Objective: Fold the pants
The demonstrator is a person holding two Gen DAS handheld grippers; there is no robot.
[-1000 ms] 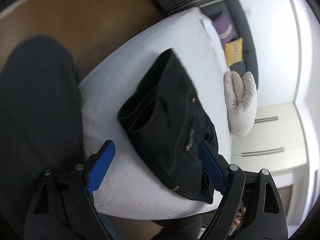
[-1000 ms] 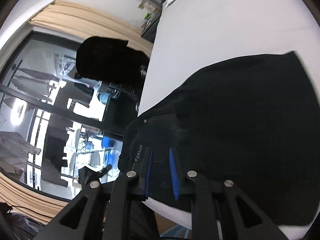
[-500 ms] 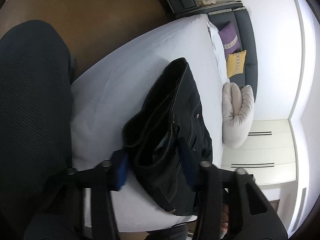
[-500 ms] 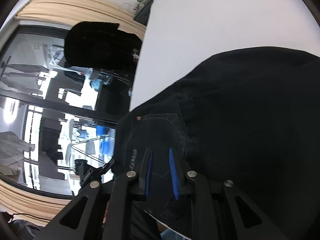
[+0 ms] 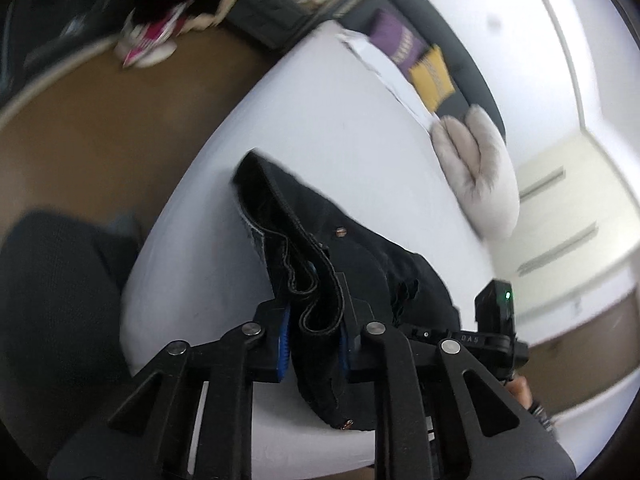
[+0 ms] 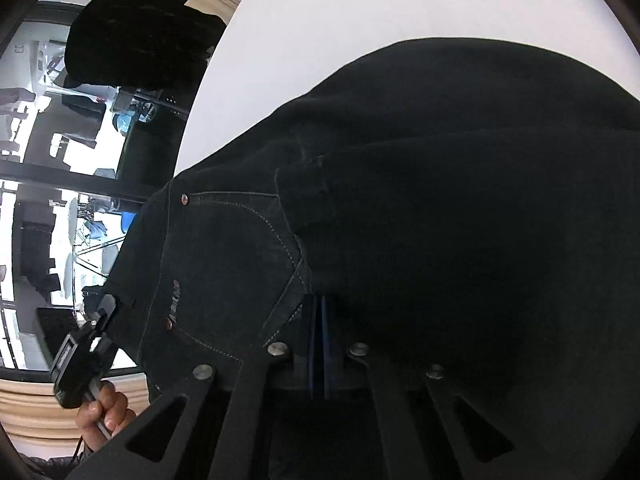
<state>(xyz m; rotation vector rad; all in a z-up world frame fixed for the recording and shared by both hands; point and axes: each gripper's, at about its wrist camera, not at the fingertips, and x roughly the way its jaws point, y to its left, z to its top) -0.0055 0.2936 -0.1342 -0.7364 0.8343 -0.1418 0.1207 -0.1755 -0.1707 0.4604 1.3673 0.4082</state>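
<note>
Pinching black pants [image 5: 360, 264] waistband, left claw [image 5: 313, 338], right claw [image 6: 319, 344] clamped on fabric, waistband label unreadable

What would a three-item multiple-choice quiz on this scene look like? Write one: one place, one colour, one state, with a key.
1. Where do the pants lie?
A. on the brown floor
B. on the white bed
C. on the sofa

2. What colour are the cushions on the sofa?
A. purple and yellow
B. red and green
C. both white

3. How is the left gripper?
A. wide open above the pants
B. shut on bunched pants fabric
C. out of view

Key: 1 B, white sheet shows all around the pants; 2 A, a purple cushion sits beside a yellow cushion; 3 B, folded fabric sits pinched between its blue pads.
</note>
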